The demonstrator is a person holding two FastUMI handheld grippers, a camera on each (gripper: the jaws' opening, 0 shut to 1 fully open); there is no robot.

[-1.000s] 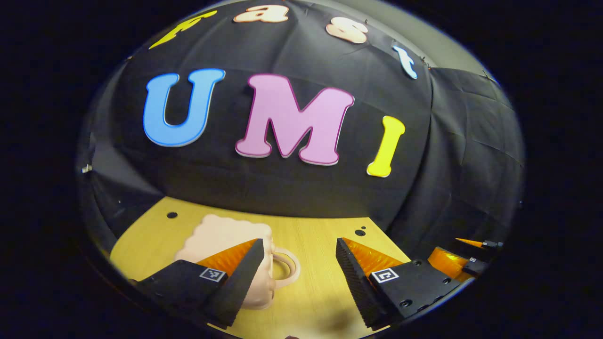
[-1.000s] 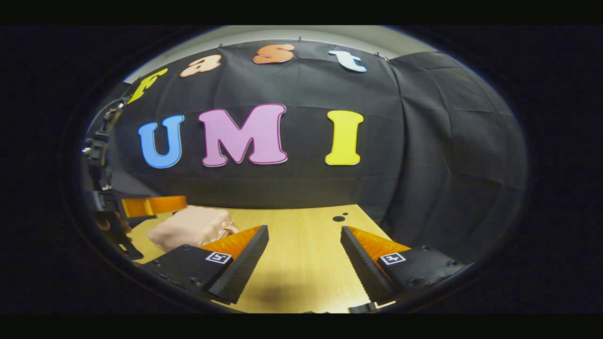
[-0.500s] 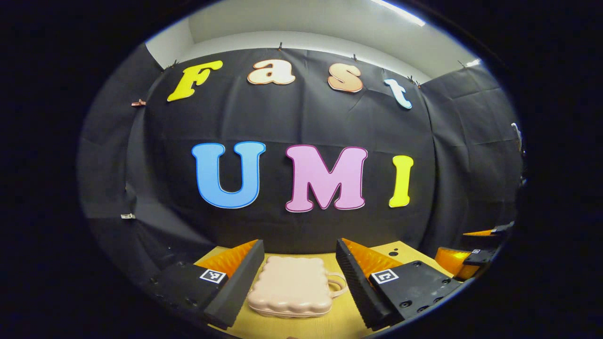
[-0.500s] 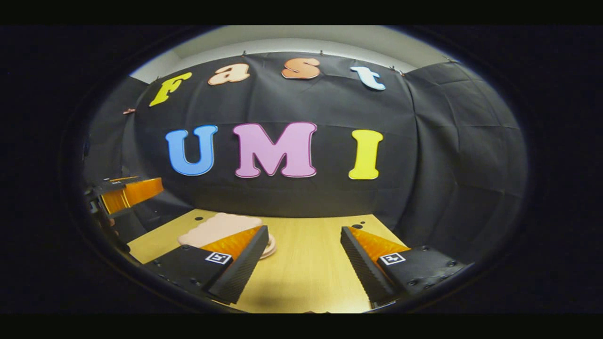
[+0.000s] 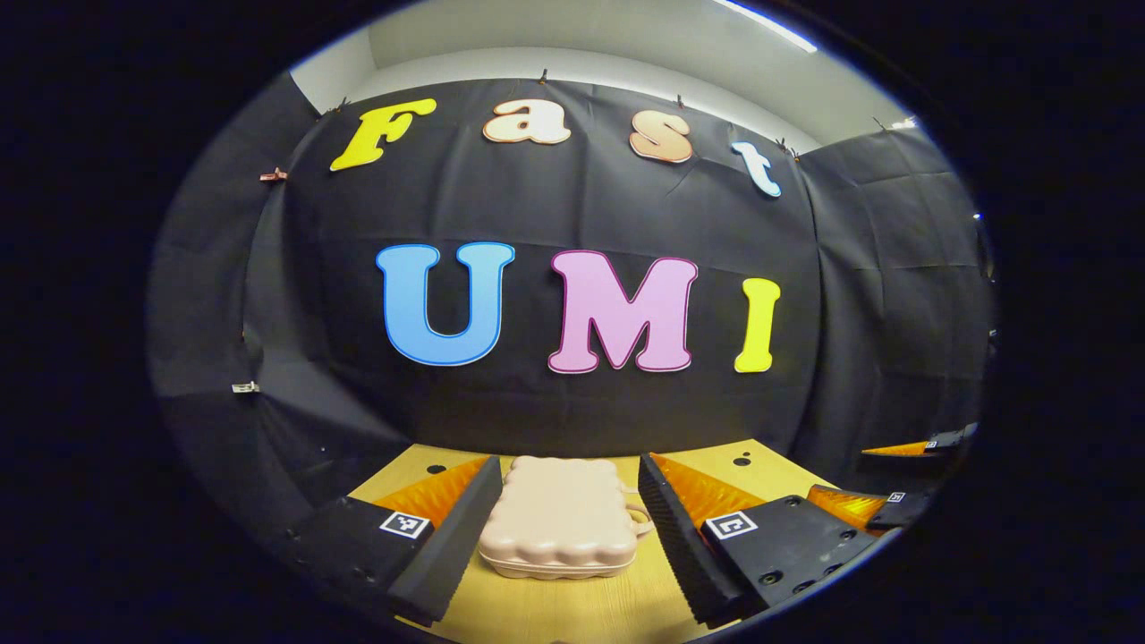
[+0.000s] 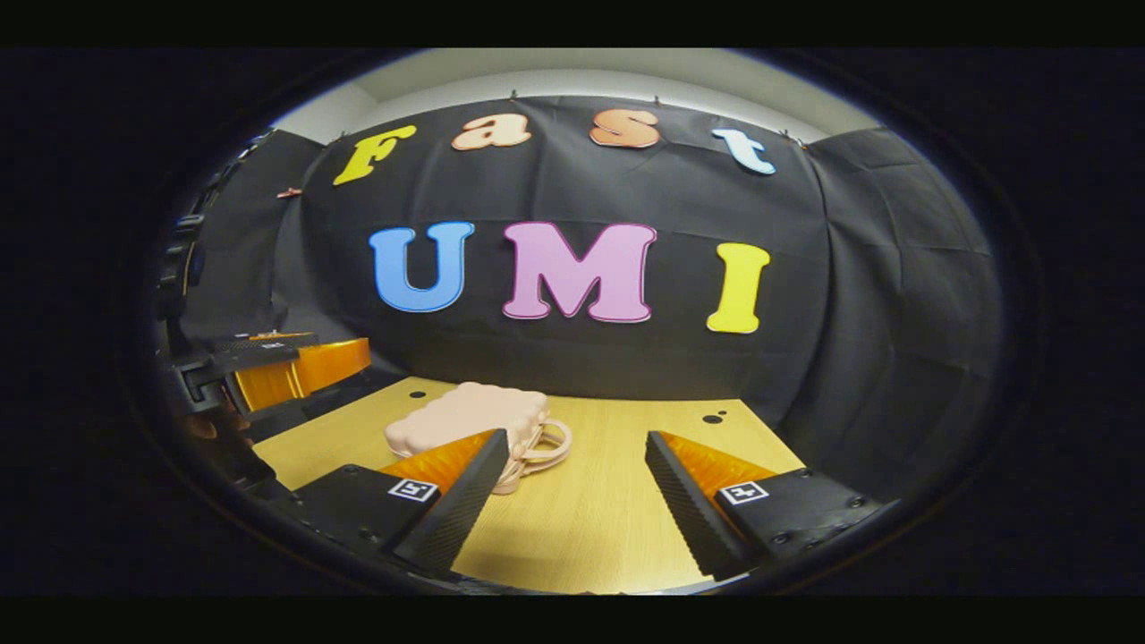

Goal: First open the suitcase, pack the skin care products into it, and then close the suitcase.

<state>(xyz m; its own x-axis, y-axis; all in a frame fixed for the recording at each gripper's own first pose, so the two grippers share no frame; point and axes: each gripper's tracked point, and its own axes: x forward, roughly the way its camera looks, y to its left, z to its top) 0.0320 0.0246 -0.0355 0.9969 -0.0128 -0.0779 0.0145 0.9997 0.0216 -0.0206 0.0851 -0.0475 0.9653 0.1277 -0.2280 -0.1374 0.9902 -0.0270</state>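
- Suitcase (image 5: 559,519): small, pink, scalloped outline, lying flat and closed on the wooden bench (image 5: 572,608). Sitting toward the back edge, near the black cloth wall.
- Handle (image 6: 546,443): a pink loop, sticking out from the case's side that is facing the right gripper.
- Left gripper (image 5: 564,528): jaws standing wide apart, holding nothing. In the left gripper view the case is showing between the two fingers, lying beyond their tips; cannot tell whether either finger is touching it.
- Right gripper (image 6: 572,492): jaws also spread wide, holding nothing, bare bench showing between the fingers. In the right gripper view the case is lying off to the left, its near corner passing behind the left finger (image 6: 456,501).
- In the right gripper view, the left gripper's orange-and-black body (image 6: 286,371) is hanging over the bench's left edge, with part of a hand (image 6: 210,425) showing below it.
- In the left gripper view, the right gripper's orange parts (image 5: 859,505) are showing at the far right, near the bench's right edge.
- Small dark holes (image 6: 713,418) are dotting the bench near its back corners.
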